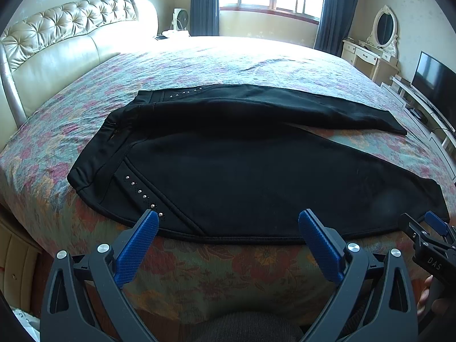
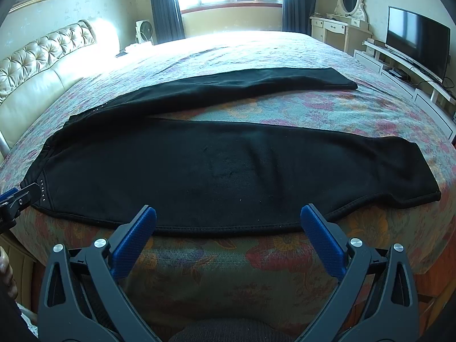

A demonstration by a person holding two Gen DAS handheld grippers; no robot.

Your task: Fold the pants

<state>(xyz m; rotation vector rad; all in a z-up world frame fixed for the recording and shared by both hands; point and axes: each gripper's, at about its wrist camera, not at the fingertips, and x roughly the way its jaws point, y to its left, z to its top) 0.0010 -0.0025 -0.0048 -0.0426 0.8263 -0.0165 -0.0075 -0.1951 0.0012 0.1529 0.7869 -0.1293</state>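
Left wrist alone shows the pants (image 1: 228, 171) waistband; each view's tool (image 1: 228, 222) (image 2: 228, 216) gapes apart.

Both grippers were sitting wide open, nothing pinched in either one. The left gripper (image 1: 228, 219) had its 2 blue-padded fingers (image 1: 136, 249) spread far apart and pointing forward, level and low. The right gripper (image 2: 228, 216) was posed the same, its fingers (image 2: 322, 242) spread just as wide. They were side by side, each poking into the edge of the other's view.
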